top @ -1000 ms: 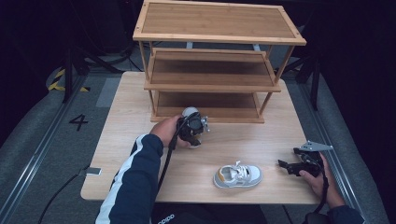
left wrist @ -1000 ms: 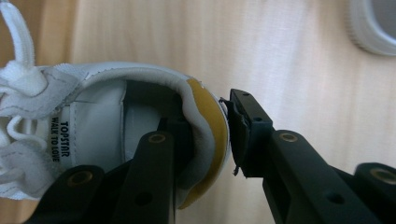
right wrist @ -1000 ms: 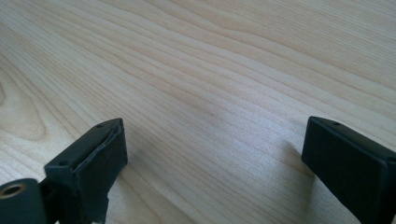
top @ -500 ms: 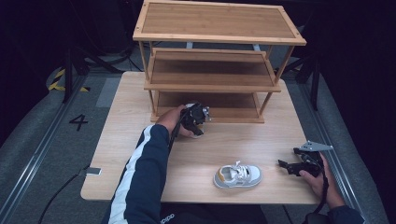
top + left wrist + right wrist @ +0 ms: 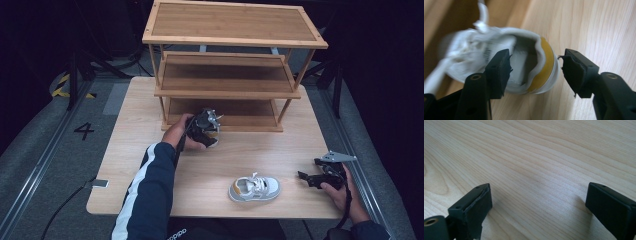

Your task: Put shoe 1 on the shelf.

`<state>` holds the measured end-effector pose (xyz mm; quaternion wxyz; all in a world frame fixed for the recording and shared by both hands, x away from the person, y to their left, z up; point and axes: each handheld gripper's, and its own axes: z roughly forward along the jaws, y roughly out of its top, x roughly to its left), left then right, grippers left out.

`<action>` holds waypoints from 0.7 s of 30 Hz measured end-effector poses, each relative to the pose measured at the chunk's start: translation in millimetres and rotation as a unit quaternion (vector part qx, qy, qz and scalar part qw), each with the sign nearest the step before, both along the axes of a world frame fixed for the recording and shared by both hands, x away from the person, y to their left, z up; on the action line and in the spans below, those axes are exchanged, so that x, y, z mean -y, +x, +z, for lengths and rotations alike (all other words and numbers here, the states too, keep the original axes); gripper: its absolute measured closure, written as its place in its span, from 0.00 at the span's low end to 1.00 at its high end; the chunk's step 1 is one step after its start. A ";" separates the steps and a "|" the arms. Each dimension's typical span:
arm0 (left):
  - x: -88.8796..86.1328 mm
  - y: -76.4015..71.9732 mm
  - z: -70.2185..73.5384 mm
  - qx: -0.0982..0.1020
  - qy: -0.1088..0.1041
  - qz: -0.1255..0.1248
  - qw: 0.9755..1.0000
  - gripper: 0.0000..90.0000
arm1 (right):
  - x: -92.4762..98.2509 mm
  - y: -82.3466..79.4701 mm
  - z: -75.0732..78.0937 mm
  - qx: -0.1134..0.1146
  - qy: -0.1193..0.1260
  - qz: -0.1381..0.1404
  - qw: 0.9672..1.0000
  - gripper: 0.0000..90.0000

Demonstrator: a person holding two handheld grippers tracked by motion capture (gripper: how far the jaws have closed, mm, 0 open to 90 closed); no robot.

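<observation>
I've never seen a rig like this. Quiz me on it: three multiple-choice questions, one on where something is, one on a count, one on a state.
1. Where does the white shoe nearest the right gripper lie?
A. on the floor
B. on the table, in front of the wooden rack
C. on the top shelf

2. How many shelves has the wooden rack?
A. two
B. three
C. five

3. How do the right gripper's jaws stand?
A. open, with nothing between them
B. shut on a shoe
C. shut on a lace

Answers: 1 B, the shoe sits on the bare tabletop near the front edge; 2 B, three boards are stacked one above another; 3 A, bare wood shows between the spread jaws.
</observation>
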<state>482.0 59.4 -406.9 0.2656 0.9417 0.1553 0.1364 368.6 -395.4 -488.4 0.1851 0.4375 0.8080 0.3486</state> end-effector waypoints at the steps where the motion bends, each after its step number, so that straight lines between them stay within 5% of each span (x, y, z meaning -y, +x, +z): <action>1: -3.6 -2.2 1.8 -0.002 -0.016 0.004 1.000 0.41 | 0.0 0.0 0.0 0.000 0.000 0.000 1.000 0.08; 4: -8.5 -8.9 4.0 0.011 -0.029 0.025 0.999 0.34 | 0.0 0.0 0.0 0.000 0.000 0.000 1.000 0.08; 7: -21.0 -22.7 1.6 0.018 -0.075 0.059 0.995 0.31 | 0.0 -0.1 0.0 0.000 0.000 0.000 1.000 0.08; 9: -23.5 -25.5 -0.8 0.020 -0.085 0.074 0.993 0.27 | 0.1 -0.3 0.0 0.001 0.000 0.000 1.000 0.08; 12: -29.4 -33.1 -17.9 0.022 -0.115 0.119 0.986 0.23 | 0.2 -0.4 0.0 0.001 0.000 0.000 1.000 0.08; 17: -29.1 -34.9 -37.8 0.010 -0.139 0.146 0.979 0.20 | 0.2 -0.4 0.0 0.001 0.000 0.000 1.000 0.08; 21: -22.0 -29.8 -51.4 0.003 -0.137 0.163 0.977 0.19 | 0.2 -0.4 0.0 0.001 0.000 0.000 1.000 0.08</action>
